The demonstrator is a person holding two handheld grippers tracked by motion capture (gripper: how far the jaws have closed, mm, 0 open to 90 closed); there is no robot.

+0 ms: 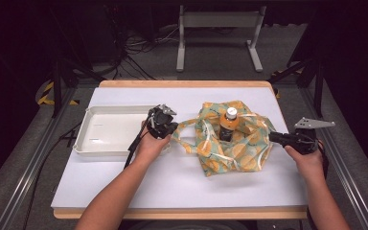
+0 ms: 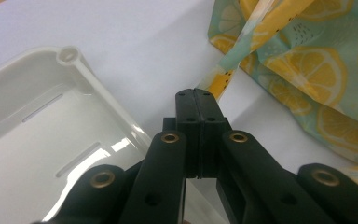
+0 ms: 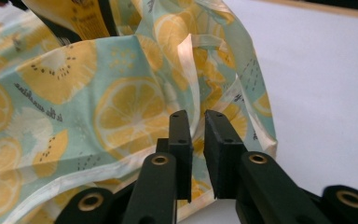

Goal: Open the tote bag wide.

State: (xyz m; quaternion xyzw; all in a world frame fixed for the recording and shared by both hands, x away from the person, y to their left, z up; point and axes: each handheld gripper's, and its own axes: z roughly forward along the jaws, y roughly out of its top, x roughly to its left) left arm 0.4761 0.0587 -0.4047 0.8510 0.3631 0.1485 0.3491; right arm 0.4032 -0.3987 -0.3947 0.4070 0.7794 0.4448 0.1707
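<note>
A teal bag (image 1: 242,151) printed with lemon slices lies crumpled at the table's middle. An orange bottle (image 1: 229,125) with a white cap stands upright inside it. My left gripper (image 1: 173,128) is at the bag's left side, shut on the bag's strap (image 1: 187,123). In the left gripper view the strap (image 2: 221,79) runs out from the tips of the gripper (image 2: 195,93) to the bag (image 2: 307,60). My right gripper (image 1: 272,137) is at the bag's right edge. In the right gripper view, the gripper (image 3: 196,119) has its jaws slightly apart, with bag fabric (image 3: 74,93) just ahead and the bottle (image 3: 74,16) beyond.
A shallow white tray (image 1: 84,143) sits at the table's left, right behind my left hand; its corner (image 2: 70,55) is beside the left jaws. The table's wooden edge (image 1: 182,213) runs along the front. A grey stand (image 1: 218,21) is on the floor beyond.
</note>
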